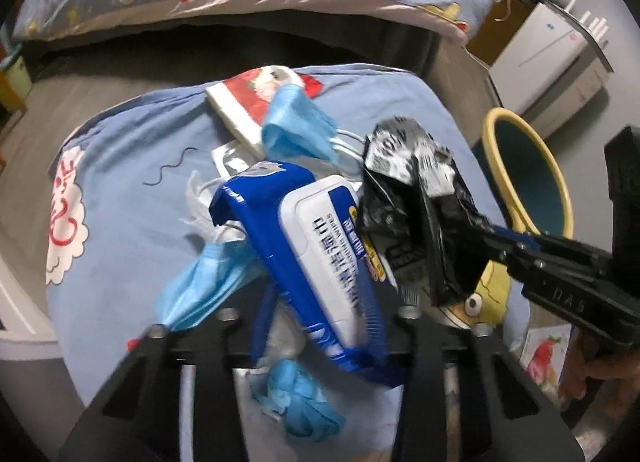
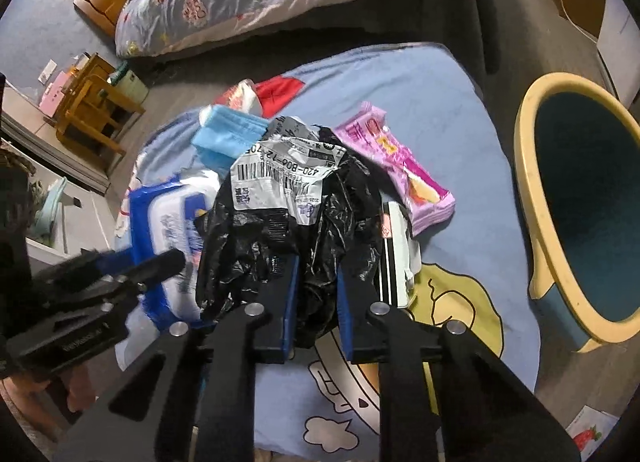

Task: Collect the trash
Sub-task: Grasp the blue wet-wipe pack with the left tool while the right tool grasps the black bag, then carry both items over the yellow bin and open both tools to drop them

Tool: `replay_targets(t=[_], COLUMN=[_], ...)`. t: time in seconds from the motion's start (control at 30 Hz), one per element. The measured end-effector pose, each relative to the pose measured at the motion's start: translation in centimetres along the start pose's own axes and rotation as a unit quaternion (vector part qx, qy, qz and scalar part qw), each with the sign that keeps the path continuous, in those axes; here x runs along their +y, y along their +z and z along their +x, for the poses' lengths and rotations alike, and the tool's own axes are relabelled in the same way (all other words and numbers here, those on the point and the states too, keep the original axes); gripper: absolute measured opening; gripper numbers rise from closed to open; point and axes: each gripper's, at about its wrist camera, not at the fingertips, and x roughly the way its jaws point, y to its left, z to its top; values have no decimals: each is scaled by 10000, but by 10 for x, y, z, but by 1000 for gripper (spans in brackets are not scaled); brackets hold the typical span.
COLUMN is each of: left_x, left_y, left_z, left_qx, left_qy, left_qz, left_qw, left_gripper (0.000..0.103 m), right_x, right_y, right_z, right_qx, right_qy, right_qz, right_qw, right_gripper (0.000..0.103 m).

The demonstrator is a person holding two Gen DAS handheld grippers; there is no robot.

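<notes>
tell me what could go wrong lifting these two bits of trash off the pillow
1. The left gripper clamps the blue wet-wipes pack, and a blue face mask beside it may snag and drop.
2. The right gripper pinches only crumpled film of the black courier bag; it could slip before the bin.

free: bare cushion right of pile | blocked: masks, pink packet – bin just beside

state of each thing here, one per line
left gripper: jaws shut on the wet wipes pack
wet wipes pack: gripped, lid closed
right gripper: jaws shut on the black plastic bag
black plastic bag: crumpled, gripped
blue face mask: crumpled, lying loose
pink packet: lying flat, untouched
bin: empty as far as visible
</notes>
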Motion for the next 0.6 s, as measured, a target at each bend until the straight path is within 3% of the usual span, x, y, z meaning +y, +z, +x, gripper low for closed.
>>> replay_targets(t=[0.2,0.47,0.6], left_x=[-9,-29,-52], left_y=[1,5,14], left_z=[-26,-71,-89], left_qx=[-366,-1090,-1424], left_qy=[13,334,300], left_qz=[77,347,534], left_qw=[9993,9929,9879], left_gripper=[14,12,12], right_x=[3,-17,-37], right_y=[1,4,4], right_z=[-21,-62,-79], right_qx=[-272,-950,-1243], right_qy=[-91,-385,-648], right_qz=[-171,79,263], right_qw=[9994,9947,9898], right_gripper=[15,15,15])
